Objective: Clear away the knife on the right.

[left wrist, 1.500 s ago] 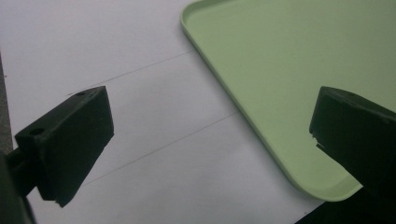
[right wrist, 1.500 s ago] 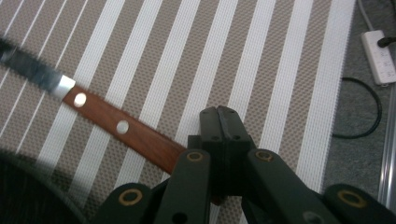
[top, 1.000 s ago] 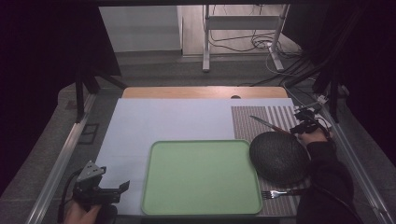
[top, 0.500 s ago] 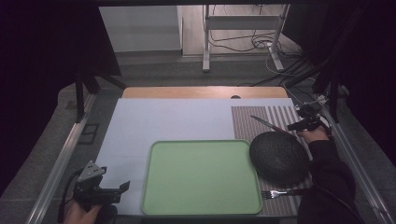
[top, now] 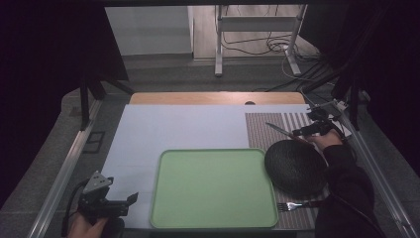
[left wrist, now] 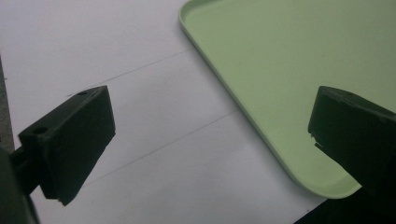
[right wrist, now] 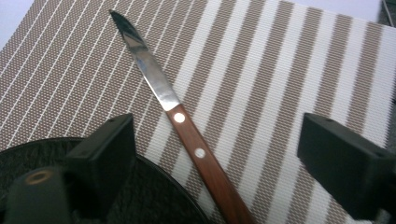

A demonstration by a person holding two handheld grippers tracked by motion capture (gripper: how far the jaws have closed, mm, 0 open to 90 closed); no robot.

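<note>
A knife (top: 284, 132) with a brown wooden handle lies on the striped placemat (top: 257, 130), its blade pointing to the far left and its handle end by the black plate (top: 294, 166). My right gripper (top: 303, 132) hovers over the handle. Its jaws have just been opening, and in the right gripper view (right wrist: 224, 140) they stand wide on either side of the knife (right wrist: 154, 84) without touching it. My left gripper (top: 128, 204) rests open at the near left, beside the green tray (top: 213, 188); nothing is between its jaws (left wrist: 210, 140).
A fork (top: 297, 204) lies on the placement's near edge in front of the plate. The green tray's corner (left wrist: 261, 70) sits on the white table sheet (top: 173, 129). Table frame rails run along both sides, and a stand with cables is on the floor beyond.
The right gripper's jaws went from shut on the knife handle to wide open, and the hand drew back a little and rose. The knife stays on the placemat. The left gripper kept still.
</note>
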